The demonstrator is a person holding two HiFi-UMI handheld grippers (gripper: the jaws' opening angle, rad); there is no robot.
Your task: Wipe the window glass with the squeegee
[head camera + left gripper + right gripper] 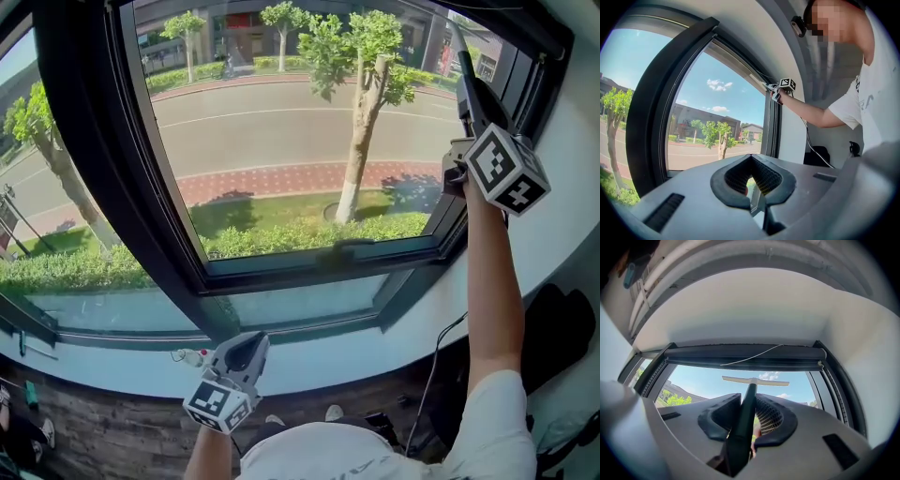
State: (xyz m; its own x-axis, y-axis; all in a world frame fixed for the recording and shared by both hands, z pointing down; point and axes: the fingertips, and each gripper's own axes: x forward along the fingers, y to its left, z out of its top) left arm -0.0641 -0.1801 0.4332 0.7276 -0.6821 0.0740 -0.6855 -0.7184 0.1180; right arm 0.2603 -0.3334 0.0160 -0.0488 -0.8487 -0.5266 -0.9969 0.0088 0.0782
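The right gripper [749, 399] is clamped on the dark handle of the slim, pale-bladed squeegee [751, 389]. The blade is raised near the top of the large dark-framed window glass [281, 141]. The left gripper [752, 177] is held closed on nothing, low by the sill. A stroke seems about to be started; the blade would need to be drawn downward, kept flat.

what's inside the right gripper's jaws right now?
The dark handle of the squeegee, clamped by the right gripper; its pale blade sits near the top of the window glass. The handle's lower end is covered by the gripper body.
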